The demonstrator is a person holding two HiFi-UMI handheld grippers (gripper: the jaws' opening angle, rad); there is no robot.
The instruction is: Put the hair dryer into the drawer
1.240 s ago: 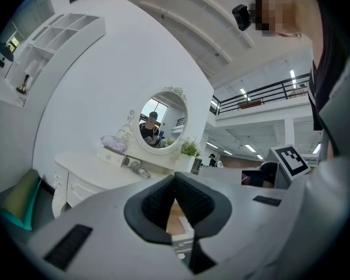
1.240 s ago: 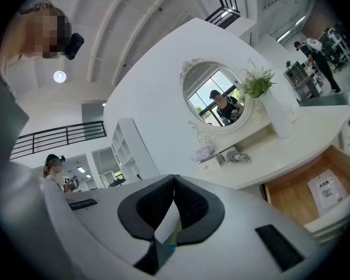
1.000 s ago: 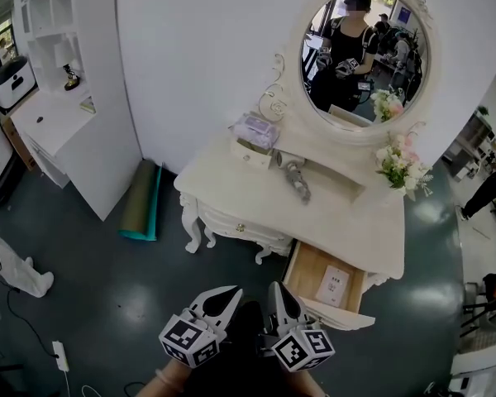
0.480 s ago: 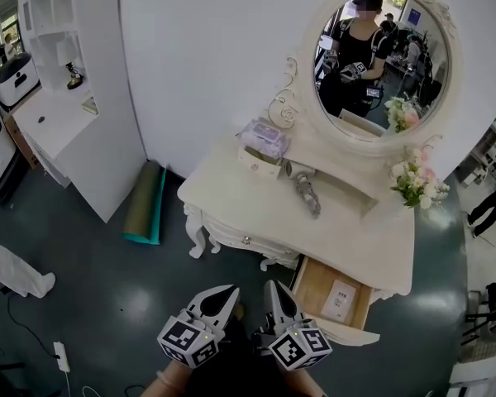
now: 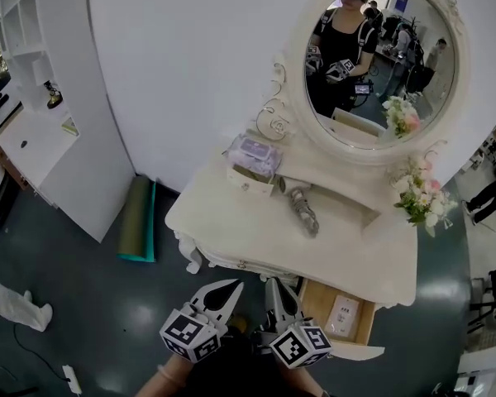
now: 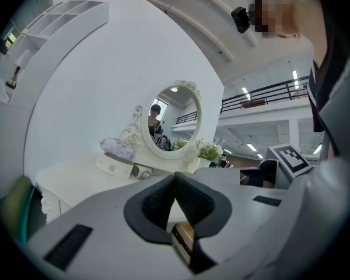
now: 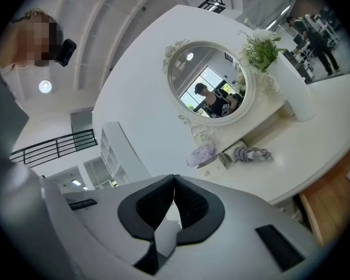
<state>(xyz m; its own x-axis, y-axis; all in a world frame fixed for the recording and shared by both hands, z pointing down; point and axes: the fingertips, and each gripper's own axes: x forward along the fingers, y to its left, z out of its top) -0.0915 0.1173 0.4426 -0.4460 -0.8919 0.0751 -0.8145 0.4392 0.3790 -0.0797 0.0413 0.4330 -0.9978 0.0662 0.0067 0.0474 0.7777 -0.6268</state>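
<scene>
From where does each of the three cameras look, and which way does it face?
Head view: on the person's head, looking steeply down at the dressing table, hair dryer and open drawer; the left hand-held gripper and right hand-held gripper show at the bottom.
Left gripper view: on the left hand-held gripper, facing the mirror; its shut jaws and the person's upper body show.
Right gripper view: on the right hand-held gripper, also facing the mirror; its shut jaws show.
Shared: both gripper views show the mirror and hair dryer.

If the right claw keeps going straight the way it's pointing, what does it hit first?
The right claw would most likely meet the dressing table's front edge, just beside the open drawer; height is hard to judge.
</scene>
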